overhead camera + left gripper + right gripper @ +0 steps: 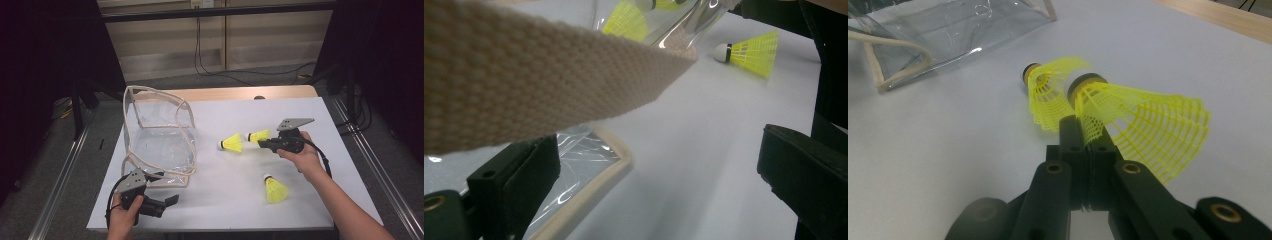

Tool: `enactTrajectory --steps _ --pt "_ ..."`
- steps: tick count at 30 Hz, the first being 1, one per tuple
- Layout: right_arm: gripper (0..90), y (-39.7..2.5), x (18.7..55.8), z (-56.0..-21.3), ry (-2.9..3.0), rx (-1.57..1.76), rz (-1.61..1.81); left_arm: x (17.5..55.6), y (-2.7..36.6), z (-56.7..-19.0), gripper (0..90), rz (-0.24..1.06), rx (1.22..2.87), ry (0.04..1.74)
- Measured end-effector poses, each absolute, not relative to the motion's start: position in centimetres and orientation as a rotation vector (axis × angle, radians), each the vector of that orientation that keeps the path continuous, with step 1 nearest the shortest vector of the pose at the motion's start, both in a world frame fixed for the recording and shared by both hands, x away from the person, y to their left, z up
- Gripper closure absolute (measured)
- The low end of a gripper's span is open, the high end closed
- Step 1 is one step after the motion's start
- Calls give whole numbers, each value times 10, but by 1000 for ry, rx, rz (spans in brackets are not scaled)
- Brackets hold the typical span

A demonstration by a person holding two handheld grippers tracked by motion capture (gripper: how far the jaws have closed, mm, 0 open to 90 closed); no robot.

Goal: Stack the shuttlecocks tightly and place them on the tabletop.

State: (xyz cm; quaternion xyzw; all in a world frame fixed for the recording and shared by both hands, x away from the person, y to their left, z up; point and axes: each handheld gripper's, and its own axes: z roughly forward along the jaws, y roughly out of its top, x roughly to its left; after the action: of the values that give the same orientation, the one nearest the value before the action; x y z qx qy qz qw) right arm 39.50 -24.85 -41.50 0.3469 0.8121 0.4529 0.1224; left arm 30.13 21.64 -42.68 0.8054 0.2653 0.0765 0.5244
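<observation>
- The right gripper [266,142] sits right of centre in the high view, held by the person's right hand [300,152]; its jaws are pressed together on the netted skirt of a yellow shuttlecock [259,135], which points left toward the middle of the frame.
- In the right gripper view the same held shuttlecock [1128,125] fills the centre, its dark-banded cork end away from the camera and the skirt edge nipped between the two black jaws at lower centre.
- A second shuttlecock [232,143] lies on the white table sheet [225,200] just left of the held one; in the right gripper view it [1048,92] shows right behind the held one, whether touching I cannot tell.
- A third shuttlecock [274,189] lies alone at lower right of the high view, well apart from the other two.
- The clear plastic bag [160,142] with cream webbing trim stands open at left of centre in the high view, and shows at upper left of the right gripper view [948,30].
- The left gripper [167,201] is at lower left of the high view, near the bag's front corner, in the left hand [122,215]; its jaws stand spread wide with nothing between them.
- In the left gripper view a cream strap [524,80] crosses the upper left, close to the lens.
- No brand, label or writing can be read on any of these things.
</observation>
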Motion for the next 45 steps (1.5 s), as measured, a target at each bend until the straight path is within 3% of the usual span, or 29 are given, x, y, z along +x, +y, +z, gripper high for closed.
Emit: enactTrajectory --steps 45 --pt "887 -225 402 -423 2423 984 1289 301 216 -426 35 182 1931 629"
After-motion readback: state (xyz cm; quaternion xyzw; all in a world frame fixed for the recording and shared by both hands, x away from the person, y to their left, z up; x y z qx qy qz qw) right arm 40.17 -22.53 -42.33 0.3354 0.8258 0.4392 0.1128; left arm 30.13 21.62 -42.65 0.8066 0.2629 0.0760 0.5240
